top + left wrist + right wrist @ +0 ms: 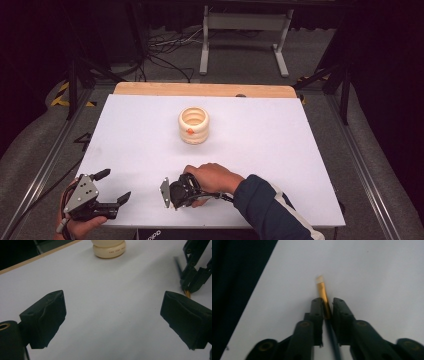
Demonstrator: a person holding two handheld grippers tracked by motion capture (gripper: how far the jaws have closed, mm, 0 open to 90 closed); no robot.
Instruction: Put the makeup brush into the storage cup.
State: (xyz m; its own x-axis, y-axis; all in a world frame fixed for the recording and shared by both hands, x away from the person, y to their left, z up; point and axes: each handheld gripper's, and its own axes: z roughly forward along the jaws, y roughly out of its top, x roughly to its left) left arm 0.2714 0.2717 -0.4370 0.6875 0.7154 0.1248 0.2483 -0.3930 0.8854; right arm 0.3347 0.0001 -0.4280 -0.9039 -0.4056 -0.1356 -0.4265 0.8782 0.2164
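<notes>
Clenching the right tongs (327,307) on a thin paintbrush (322,288), pads pressing on the gold ferrule, pale bristle tip poking out past the tips and dark handle running back between the jaws. Holding the brush low over the near part of the white counter (260,135), close to its near edge, with the long axis falling almost in line with the tongs themselves rather than across them. Resting the left tongs (114,186) released and wide at the near left corner, nothing between the pads, well apart from the brush.

Standing well off toward the far middle of the counter: a cream ribbed pot (193,125), mouth open upward, upright. Lying far from the right tongs and a touch to the right of them, with bare counter between. Leaving the right hand (212,176) clearly nearer to the pot than the left one, and already carrying the brush.

Judging the coming move as hanging on that axis: probably needing a lift and a carry away toward the far side, then a tipping of the brush toward upright so one end can drop through the pot's mouth instead of striking its rim
</notes>
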